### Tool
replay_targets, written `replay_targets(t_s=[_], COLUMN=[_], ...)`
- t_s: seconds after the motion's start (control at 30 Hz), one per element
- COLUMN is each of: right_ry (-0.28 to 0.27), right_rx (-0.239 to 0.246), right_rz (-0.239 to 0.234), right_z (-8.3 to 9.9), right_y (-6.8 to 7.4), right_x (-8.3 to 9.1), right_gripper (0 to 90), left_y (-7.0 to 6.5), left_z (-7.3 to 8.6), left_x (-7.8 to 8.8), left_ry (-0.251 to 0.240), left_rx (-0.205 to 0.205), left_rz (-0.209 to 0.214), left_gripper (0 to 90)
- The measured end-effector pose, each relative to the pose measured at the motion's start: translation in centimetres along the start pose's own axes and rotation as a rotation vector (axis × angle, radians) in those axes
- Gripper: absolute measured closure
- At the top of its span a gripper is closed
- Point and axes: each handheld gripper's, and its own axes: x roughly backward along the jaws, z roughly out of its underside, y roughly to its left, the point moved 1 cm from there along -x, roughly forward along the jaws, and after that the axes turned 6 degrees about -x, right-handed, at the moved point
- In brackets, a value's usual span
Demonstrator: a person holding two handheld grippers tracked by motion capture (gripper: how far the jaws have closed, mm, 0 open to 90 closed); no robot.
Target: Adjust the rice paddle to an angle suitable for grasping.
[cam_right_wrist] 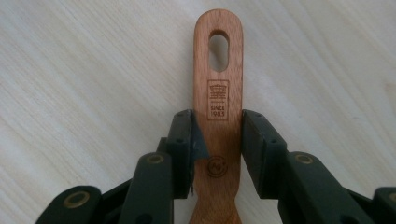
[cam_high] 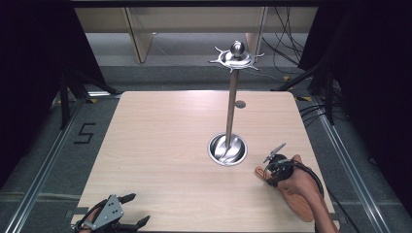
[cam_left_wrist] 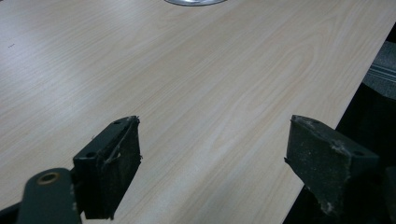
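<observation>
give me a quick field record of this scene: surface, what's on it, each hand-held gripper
surface: light wooden table
stand: metal hanging stand, round base, hooks at top, nothing hung on it
utensil: wooden utensil flat on table, hanging hole at handle end
right hand-held gripper: shut on the utensil's handle
left hand-held gripper: open, holding nothing, near table's front edge

The wooden spatula (cam_right_wrist: 218, 93) runs off the right gripper view's bottom edge, its blade partly hidden under the person's right hand (cam_high: 296, 187) from above.
</observation>
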Motion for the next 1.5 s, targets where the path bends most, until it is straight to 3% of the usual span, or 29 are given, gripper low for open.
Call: replay_targets(t_s=[0.07,0.17,0.2,0.23,0.37,0.4,0.43,0.47,0.53,0.63,0.67,0.7,0.73,0.77,0.83,0.9,1.1,1.13,1.17,1.3,1.33,1.37,1.43,1.5], right_ry=[-0.031,-0.052,-0.065,-0.093,-0.137,-0.143,-0.17,-0.191,-0.24,-0.292,-0.301,-0.315,-0.361,-0.37,-0.383,-0.453,-0.495,-0.503,-0.512,-0.548,-0.565,-0.573,-0.597,-0.62], right_rx=[0.012,-0.01,-0.02,-0.025,-0.043,-0.055,-0.047,-0.085,-0.081,-0.08,-0.081,-0.092,-0.079,-0.102,-0.104,-0.118,-0.107,-0.113,-0.102,-0.11,-0.1,-0.101,-0.099,-0.105], right_rz=[0.019,0.019,0.011,0.001,0.0,0.003,0.002,-0.02,-0.02,-0.022,-0.034,-0.033,-0.018,-0.03,-0.034,-0.039,-0.03,-0.035,-0.036,-0.035,-0.024,-0.029,-0.032,-0.028], right_z=[0.0,0.1,0.2,0.3,0.6,0.8,0.9,1.1,1.5,1.9,2.1,2.3,2.3,2.5,2.6,2.9,3.3,3.4,3.4,3.2,3.1,3.0,2.7,2.3], right_y=[-0.3,-0.5,-0.7,-0.9,-1.1,-1.2,-1.4,-1.4,-1.7,-1.9,-2.1,-2.0,-2.2,-2.0,-2.0,-2.2,-2.6,-2.5,-2.5,-2.5,-2.6,-2.5,-2.4,-2.4], right_x=[0.6,1.6,2.0,2.7,3.6,3.9,4.2,4.9,5.6,6.3,6.7,6.9,6.9,7.2,7.5,8.1,9.3,9.5,9.7,10.4,10.6,11.0,11.5,11.9], right_gripper=[66.3,66.3,66.3,66.3,66.4,66.4,66.3,66.4,66.4,66.4,66.4,66.4,67.1,67.1,67.1,67.1,67.1,67.1,67.1,67.1,67.1,67.1,67.1,67.1], left_y=[-0.1,-0.2,0.0,0.0,-0.2,0.0,-0.2,-0.2,-0.2,-0.2,0.0,-0.2,-0.2,-0.2,-0.1,-0.1,-0.1,-0.3,-0.1,-0.2,0.0,-0.2,-0.1,-0.2], left_z=[0.1,0.0,0.0,0.0,0.0,0.0,0.0,0.0,0.0,0.0,0.0,0.0,0.0,0.0,0.0,0.0,0.0,0.0,-0.1,0.0,-0.1,0.0,-0.1,0.0], left_x=[-0.1,-0.1,0.0,0.0,0.0,0.0,-0.1,-0.1,-0.1,-0.1,-0.1,-0.1,-0.2,-0.2,-0.2,-0.1,-0.2,-0.3,-0.2,-0.1,-0.1,-0.1,-0.1,-0.1], left_ry=[-0.007,-0.013,-0.016,-0.015,-0.013,-0.016,-0.012,-0.013,-0.014,-0.023,-0.015,-0.014,-0.023,-0.023,-0.021,-0.021,-0.026,-0.032,-0.025,-0.015,-0.018,-0.017,-0.018,-0.018], left_rx=[0.01,0.031,-0.004,-0.005,0.031,-0.006,0.027,0.028,0.029,0.021,-0.008,0.02,0.017,0.017,0.0,-0.007,0.012,0.038,0.004,0.026,-0.005,0.024,0.007,0.03], left_rz=[-0.008,0.003,0.002,0.002,0.001,0.002,0.003,0.005,0.002,-0.006,-0.002,0.001,-0.01,-0.01,0.0,-0.005,-0.003,-0.004,-0.001,0.001,0.001,0.003,0.003,0.003], left_gripper=[17.2,17.2,17.2,17.2,17.2,17.2,17.2,17.2,17.2,17.2,17.2,17.2,17.2,17.2,17.2,17.2,17.2,17.2,17.2,17.2,17.2,17.2,17.2,17.2])
